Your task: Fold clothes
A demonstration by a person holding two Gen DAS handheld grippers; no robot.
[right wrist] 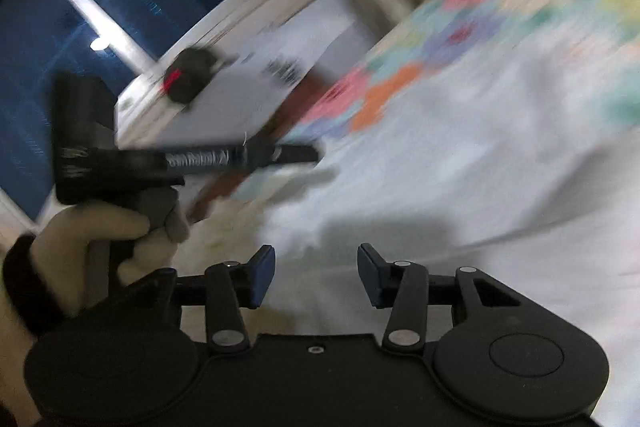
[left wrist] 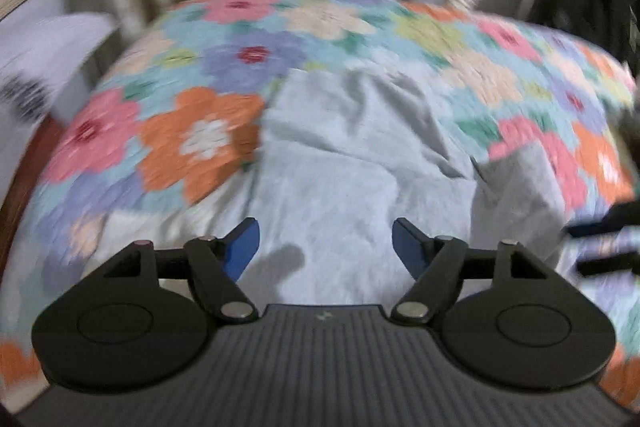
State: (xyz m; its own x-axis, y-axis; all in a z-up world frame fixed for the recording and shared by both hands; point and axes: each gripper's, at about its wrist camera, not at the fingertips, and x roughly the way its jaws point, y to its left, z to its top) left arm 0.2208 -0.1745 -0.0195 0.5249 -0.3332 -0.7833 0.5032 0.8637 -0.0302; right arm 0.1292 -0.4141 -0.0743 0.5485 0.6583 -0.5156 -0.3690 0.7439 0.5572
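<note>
Below both open, empty jaws of the left gripper [left wrist: 326,247] and right gripper [right wrist: 316,275], the pale shirt [left wrist: 352,155] lies rumpled on the bed [left wrist: 200,131]; grabbing now could trap wrinkles.

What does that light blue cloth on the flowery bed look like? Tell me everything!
The cloth is pale blue-grey, soft and thin like T-shirt fabric. It lies crumpled and creased on the flowery bedspread, with one grey flap turned up at its right side. Nothing grips it: the left gripper hangs above it, fingers apart, casting a small shadow. The picture is blurry, so finer details are lost.
</note>
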